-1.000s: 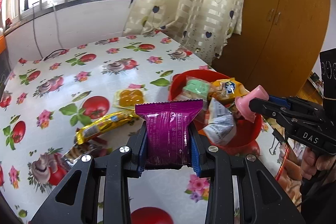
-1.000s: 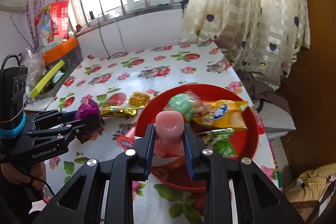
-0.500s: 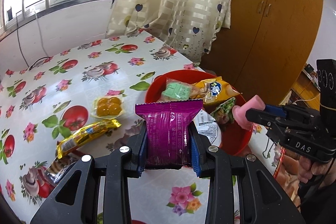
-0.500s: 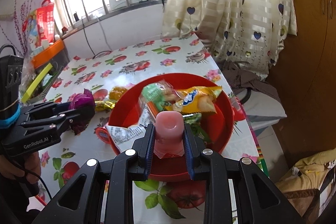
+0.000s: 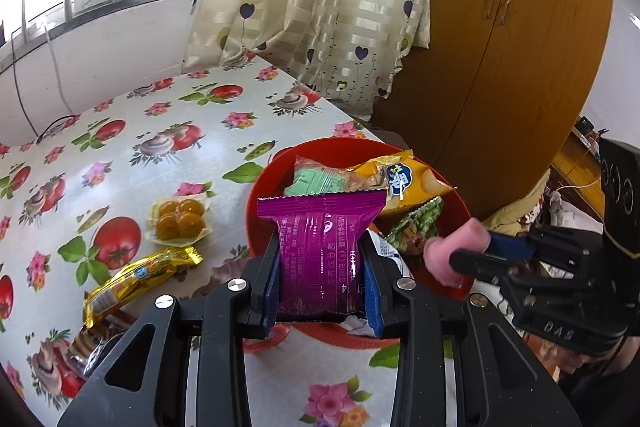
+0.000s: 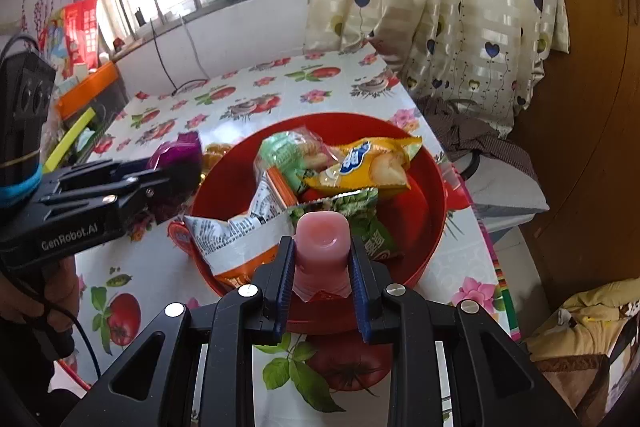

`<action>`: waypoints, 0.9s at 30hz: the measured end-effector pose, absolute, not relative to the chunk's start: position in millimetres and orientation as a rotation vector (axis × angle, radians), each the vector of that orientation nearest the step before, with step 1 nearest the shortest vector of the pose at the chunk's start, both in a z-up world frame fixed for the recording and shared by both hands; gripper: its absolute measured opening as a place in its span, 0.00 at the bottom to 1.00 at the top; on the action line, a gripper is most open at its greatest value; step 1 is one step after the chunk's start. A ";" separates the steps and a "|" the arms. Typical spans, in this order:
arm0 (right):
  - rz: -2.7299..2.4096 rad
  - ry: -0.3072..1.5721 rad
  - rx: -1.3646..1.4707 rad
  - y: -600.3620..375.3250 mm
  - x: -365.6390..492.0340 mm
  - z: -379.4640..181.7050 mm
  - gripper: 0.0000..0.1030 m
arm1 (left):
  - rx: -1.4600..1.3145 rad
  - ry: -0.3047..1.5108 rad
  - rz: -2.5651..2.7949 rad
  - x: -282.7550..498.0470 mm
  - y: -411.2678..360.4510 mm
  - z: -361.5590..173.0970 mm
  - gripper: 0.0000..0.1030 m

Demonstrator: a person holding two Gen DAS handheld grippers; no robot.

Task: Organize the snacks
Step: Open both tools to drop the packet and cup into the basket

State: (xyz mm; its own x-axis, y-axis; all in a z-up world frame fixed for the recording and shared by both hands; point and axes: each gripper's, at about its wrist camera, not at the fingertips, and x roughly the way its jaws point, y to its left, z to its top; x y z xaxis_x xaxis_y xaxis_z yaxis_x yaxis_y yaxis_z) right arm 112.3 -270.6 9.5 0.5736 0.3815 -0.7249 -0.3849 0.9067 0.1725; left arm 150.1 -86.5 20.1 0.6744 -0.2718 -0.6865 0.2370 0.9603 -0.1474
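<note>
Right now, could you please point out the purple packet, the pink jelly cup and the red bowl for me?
purple packet (image 5: 320,247): left wrist view, middle of its printed face.
pink jelly cup (image 6: 322,239): right wrist view, its rounded base end.
red bowl (image 6: 432,187): right wrist view, bare inner wall on the picture's right.

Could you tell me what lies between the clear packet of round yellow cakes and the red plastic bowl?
Nothing: bare floral tablecloth separates the cake packet from the bowl, seen in the left wrist view.

My bowl (image 6: 434,195) of snack packets (image 6: 360,163) sits near the table's (image 5: 132,131) right edge, with two more packets (image 5: 140,277) lying on the table to its left.
</note>
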 end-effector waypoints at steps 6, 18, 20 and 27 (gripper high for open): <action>0.453 0.874 -0.011 -269.4 115.2 1.4 0.22 | -0.043 0.796 -0.300 160.1 -92.7 13.8 0.34; 0.457 0.878 -0.017 -269.5 118.6 0.9 0.22 | -0.033 0.835 -0.315 175.8 -101.5 -2.5 0.35; 0.456 0.877 -0.017 -269.7 118.8 1.1 0.22 | -0.030 0.839 -0.314 178.2 -101.8 -3.9 0.35; 0.441 0.883 -0.025 -269.7 122.6 1.0 0.26 | -0.045 0.844 -0.304 185.7 -99.4 -5.1 0.35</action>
